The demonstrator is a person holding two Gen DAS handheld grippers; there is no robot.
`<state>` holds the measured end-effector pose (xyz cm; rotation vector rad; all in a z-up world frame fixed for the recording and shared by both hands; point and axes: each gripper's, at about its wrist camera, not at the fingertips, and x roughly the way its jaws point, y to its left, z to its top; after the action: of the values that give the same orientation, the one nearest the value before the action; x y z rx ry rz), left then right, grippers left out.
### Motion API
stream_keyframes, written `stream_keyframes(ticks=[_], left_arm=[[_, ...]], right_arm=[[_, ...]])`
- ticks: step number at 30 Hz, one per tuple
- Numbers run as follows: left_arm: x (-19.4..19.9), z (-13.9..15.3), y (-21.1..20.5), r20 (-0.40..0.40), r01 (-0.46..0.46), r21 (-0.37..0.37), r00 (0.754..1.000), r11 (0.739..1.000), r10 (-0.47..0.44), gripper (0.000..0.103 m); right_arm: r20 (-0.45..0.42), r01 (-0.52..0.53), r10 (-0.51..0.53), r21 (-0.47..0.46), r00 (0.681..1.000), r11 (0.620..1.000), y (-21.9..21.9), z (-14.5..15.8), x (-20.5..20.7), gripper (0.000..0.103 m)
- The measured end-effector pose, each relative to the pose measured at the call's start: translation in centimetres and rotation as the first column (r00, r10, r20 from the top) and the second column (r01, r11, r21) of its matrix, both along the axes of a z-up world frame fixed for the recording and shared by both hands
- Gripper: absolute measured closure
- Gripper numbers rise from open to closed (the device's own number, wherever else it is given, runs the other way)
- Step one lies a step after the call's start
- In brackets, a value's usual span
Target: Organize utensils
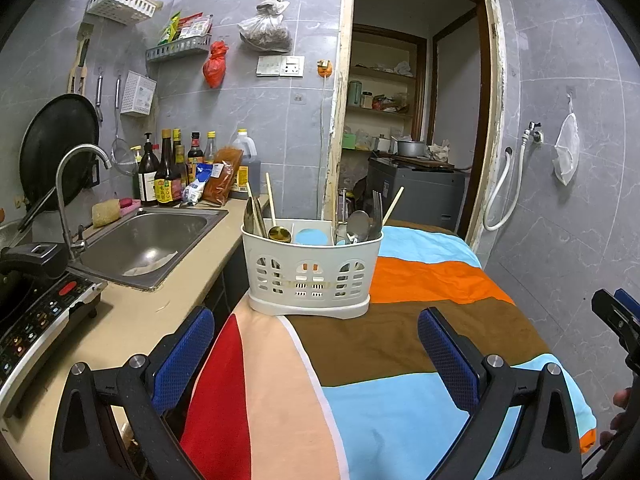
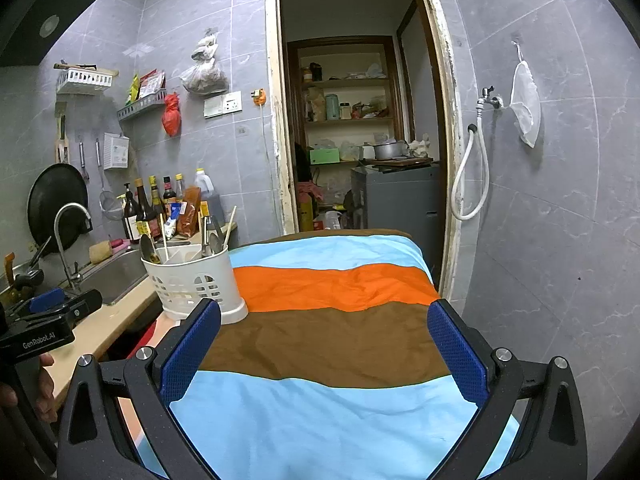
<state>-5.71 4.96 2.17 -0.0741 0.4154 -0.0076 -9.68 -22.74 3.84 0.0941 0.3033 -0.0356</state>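
Striped cloth [image 2: 332, 320] on the bench is bare from the near edge to the doorway [image 2: 352, 120], so both grippers have an open run forward and to the right; the tiled wall [image 2: 560, 220] with its hanging hose [image 2: 468, 184] bounds the far right. Only obstacle on the cloth is the white utensil caddy [image 1: 310, 276] at its left edge, with chopsticks [image 1: 271, 200], spoons [image 1: 358, 226] and forks [image 1: 376, 204] sticking up above the rim. Left of it, the sink [image 1: 148, 244], faucet [image 1: 66, 196], sauce bottles [image 1: 168, 176] and induction cooker [image 1: 36, 316] crowd the bench.
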Motion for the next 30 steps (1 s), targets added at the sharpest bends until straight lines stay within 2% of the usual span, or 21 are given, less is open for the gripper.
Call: stream_keyframes(ticks=[30], left_arm=[[0.1,0.0,0.1,-0.001,0.001,0.000,1.000,1.000,-0.001,0.000]], right_arm=[[0.004,0.000,0.000,0.001,1.000,1.000,1.2,0.1,0.0,0.001]])
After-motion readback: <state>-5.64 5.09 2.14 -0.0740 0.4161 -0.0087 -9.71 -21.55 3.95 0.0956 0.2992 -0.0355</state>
